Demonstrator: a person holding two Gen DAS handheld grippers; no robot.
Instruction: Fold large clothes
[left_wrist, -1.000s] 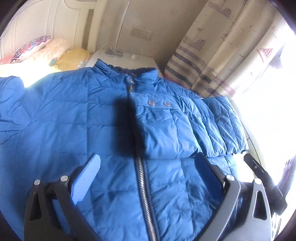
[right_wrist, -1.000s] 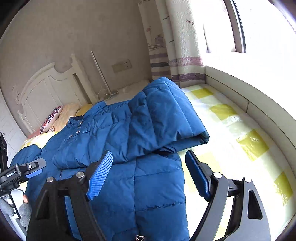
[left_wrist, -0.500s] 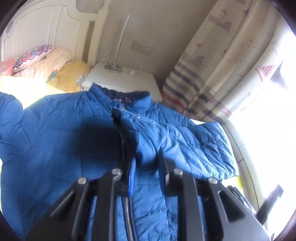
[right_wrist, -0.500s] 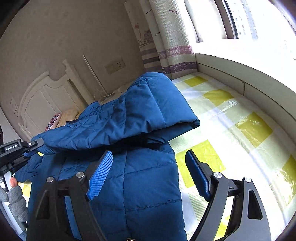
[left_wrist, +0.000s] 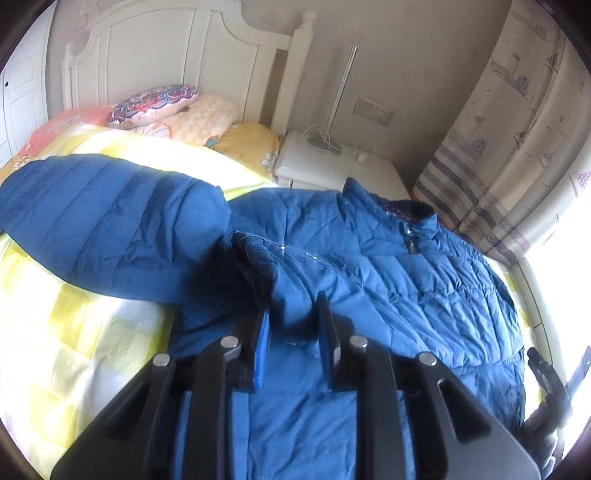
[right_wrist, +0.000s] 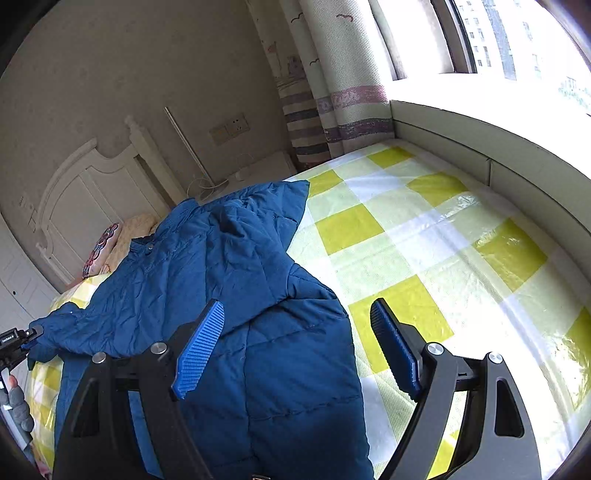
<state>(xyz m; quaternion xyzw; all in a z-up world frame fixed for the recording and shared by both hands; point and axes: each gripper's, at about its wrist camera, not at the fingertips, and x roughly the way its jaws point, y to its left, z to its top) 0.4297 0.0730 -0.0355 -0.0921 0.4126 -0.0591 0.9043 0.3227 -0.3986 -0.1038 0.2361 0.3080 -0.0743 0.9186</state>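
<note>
A blue quilted down jacket (left_wrist: 388, 280) lies front-up on the bed, collar toward the nightstand. My left gripper (left_wrist: 293, 328) is shut on the cuff end of its right sleeve (left_wrist: 295, 295), which is stretched leftward across the chest. The other sleeve (left_wrist: 103, 225) lies spread out to the left. In the right wrist view the jacket (right_wrist: 229, 280) shows with the sleeve drawn over it. My right gripper (right_wrist: 295, 347) is open and empty above the jacket's lower right part. My left gripper also shows at the far left of that view (right_wrist: 18, 343).
The bed has a yellow and white checked cover (right_wrist: 424, 240). Pillows (left_wrist: 173, 110) lie by the white headboard (left_wrist: 166, 55). A white nightstand (left_wrist: 332, 166) with cables stands behind the collar. Striped curtains (left_wrist: 517, 155) and a window ledge (right_wrist: 498, 147) border the right side.
My left gripper closed on the folded sleeve's cuff and has pulled it left across the jacket front. My right gripper stayed open and rose slightly.
</note>
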